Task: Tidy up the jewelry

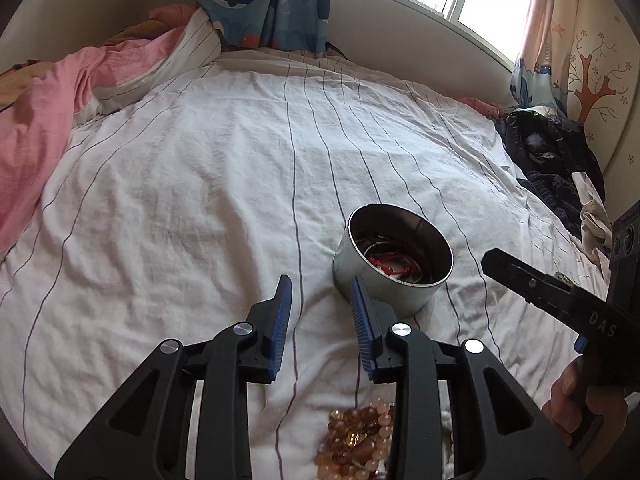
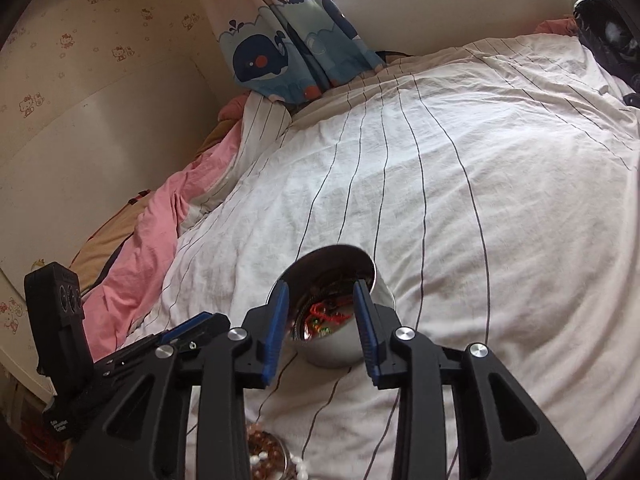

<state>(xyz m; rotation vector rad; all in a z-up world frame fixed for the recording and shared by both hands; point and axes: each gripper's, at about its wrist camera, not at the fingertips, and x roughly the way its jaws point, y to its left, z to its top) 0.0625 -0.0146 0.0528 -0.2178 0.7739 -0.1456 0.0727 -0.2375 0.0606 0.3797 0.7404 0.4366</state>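
So a round metal tin (image 1: 394, 268) is sat on the striped white bedsheet (image 1: 200, 184), lid off, with a tangle of red cord and other jewelry (image 1: 390, 266) seen down inside it. The left claw (image 1: 322, 304) is held just beside the tin on its left, jaws parted a fair bit with nothing gripped between the blue pads (image 1: 282, 316); only bare sheet is seen in the gap, and the right-hand pad overlaps the tin's near wall in the left wrist view, though whether it's actually touching can't be told. Under that claw, at the bottom of the view, a heap of amber and peach beads (image 1: 356, 440) is left lying on the sheet, partly hidden by the claw's black frame. The right claw (image 2: 322, 312) is pointed down at the tin (image 2: 336, 344) from the near side, jaws also partly spread and empty, with the tin's open mouth framed between the fingertips and the colourful contents (image 2: 324, 316) visible in the gap. In the right wrist view a few white pearl-like beads (image 2: 298, 464) and some brownish ones are spotted at the bottom edge. The right claw's black body is also caught at the right of the left wrist view, with the person's hand (image 1: 580, 404) wrapped around its handle. A pink blanket (image 1: 36, 120) is bunched up on the far left of the bed, and whale-print curtains (image 1: 264, 0) are hung by the window.
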